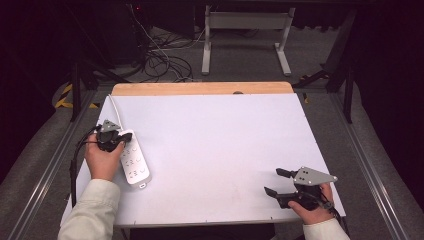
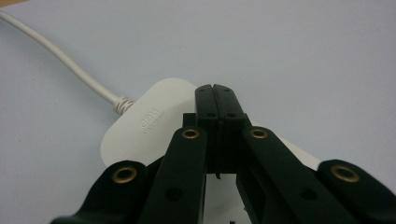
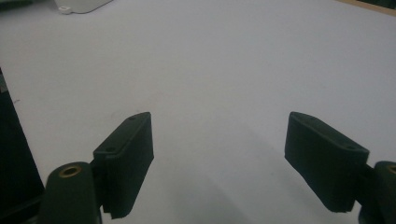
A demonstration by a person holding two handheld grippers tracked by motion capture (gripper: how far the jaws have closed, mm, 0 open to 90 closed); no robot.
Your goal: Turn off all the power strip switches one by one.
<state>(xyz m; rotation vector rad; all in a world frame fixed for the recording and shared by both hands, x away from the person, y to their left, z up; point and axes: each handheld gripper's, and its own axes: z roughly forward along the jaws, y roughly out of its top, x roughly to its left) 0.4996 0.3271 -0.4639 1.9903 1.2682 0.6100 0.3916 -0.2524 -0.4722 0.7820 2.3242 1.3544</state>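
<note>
Contact with the white power strip [image 1: 133,161] seems just reached: the left gripper [image 2: 215,89], jaws pressed together, is poised over its cable end. Well right of the strip, the right gripper [image 3: 219,158] is held spread; the pressing itself is judged still undone.

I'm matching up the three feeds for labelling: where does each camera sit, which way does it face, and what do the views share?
High view: above the person's side, looking forward and down on the table; both forearms, left gripper and right gripper show.
Left gripper view: rides that gripper, looking along its shut jaws onto the power strip and cord.
Right gripper view: rides that gripper, looking across the table between open jaws.
Shared: the power strip appears in all three views.
</note>
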